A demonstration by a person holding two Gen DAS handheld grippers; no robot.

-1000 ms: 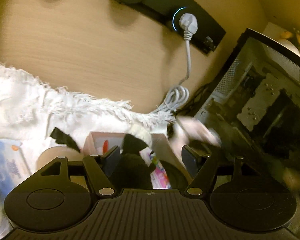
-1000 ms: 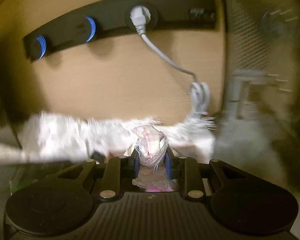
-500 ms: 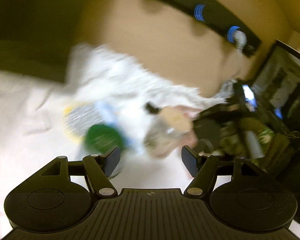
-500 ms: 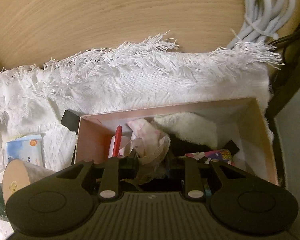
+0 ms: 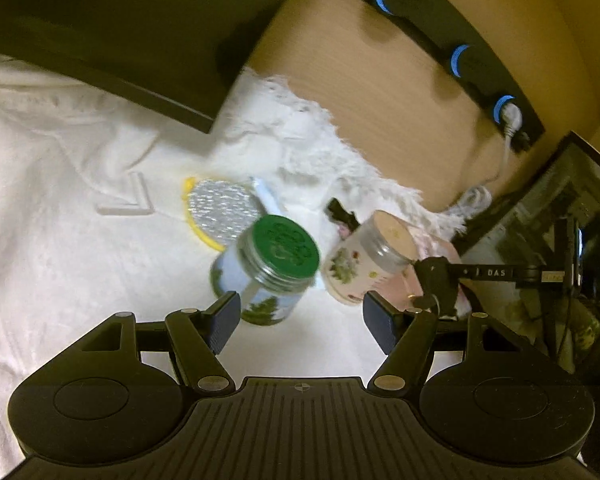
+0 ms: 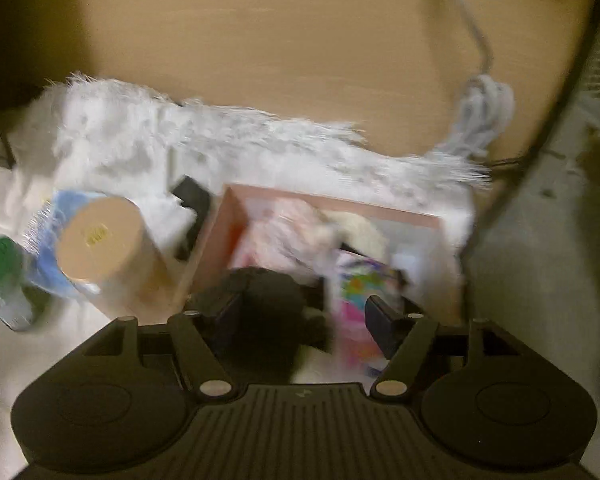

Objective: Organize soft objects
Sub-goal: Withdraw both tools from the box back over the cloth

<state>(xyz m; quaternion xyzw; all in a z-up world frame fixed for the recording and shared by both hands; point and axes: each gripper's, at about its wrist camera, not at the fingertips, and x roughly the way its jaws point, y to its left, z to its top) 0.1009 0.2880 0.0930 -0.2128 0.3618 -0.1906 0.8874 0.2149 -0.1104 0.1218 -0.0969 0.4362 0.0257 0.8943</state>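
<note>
My right gripper (image 6: pixel 304 320) hovers over the pink box (image 6: pixel 332 203), its jaws opening and gripping nothing. Below it in the box lie a pink plastic-wrapped bundle (image 6: pixel 288 232), a white fluffy piece (image 6: pixel 366 236), a dark soft lump (image 6: pixel 268 300) and a bright packet (image 6: pixel 364 292). This view is blurred. My left gripper (image 5: pixel 302 320) stands open above the white cloth (image 5: pixel 60 240), just short of a green-lidded jar (image 5: pixel 284 244) and a floral jar with a tan lid (image 5: pixel 364 260). A silver pad with a yellow edge (image 5: pixel 220 208) lies behind them.
A dark shelf edge (image 5: pixel 140 88) overhangs the cloth at left. A black socket strip (image 5: pixel 480 68) with blue rings runs along the wooden wall, and a coiled white cable (image 6: pixel 484 120) lies beside the box. A dark glass-sided case (image 5: pixel 560 220) stands at right.
The right gripper came down over the box, parted its jaws and let the pink bundle drop in. The left gripper swung left from the box to the jars.
</note>
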